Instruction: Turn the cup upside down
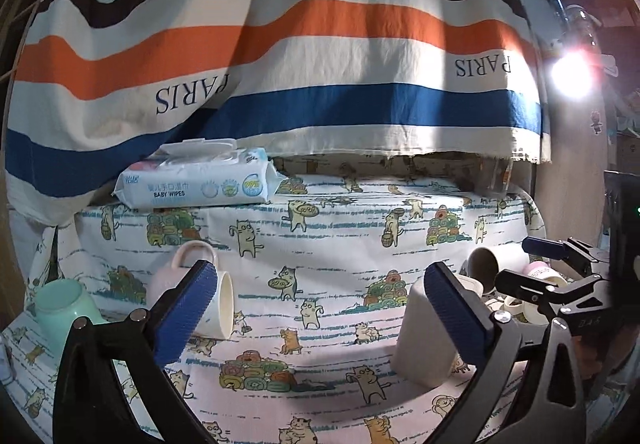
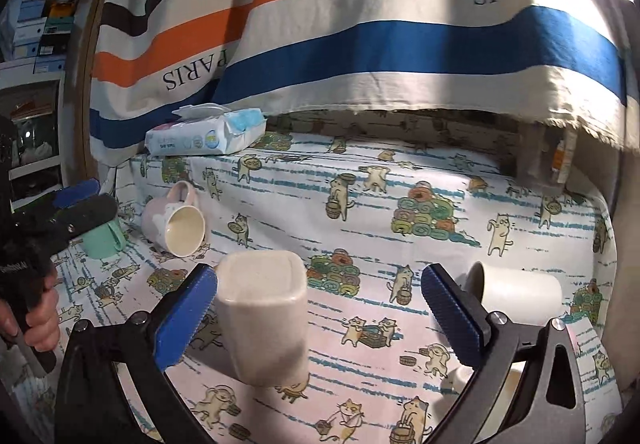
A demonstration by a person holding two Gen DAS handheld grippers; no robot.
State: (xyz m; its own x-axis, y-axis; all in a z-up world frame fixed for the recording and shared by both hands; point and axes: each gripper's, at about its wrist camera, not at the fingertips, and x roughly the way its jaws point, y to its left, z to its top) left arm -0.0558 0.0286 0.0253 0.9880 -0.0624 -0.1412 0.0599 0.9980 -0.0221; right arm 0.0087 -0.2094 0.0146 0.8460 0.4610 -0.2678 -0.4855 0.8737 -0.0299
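Observation:
A beige square cup (image 2: pixel 264 316) stands upside down on the cat-print cloth, between my right gripper's (image 2: pixel 316 308) open fingers and close to the left one; it also shows in the left wrist view (image 1: pixel 428 336). My left gripper (image 1: pixel 320 308) is open and empty. A pink mug (image 1: pixel 192 284) lies on its side by its left finger, also seen in the right wrist view (image 2: pixel 176 224). A white cup (image 2: pixel 516 292) lies on its side at the right. A mint green cup (image 1: pixel 60 308) stands at the left.
A pack of baby wipes (image 1: pixel 200 179) lies at the back left. A striped cloth (image 1: pixel 280 43) hangs behind the table. More small cups (image 1: pixel 536 284) lie at the right by the right gripper's body. A bright lamp (image 1: pixel 572 71) shines at the right.

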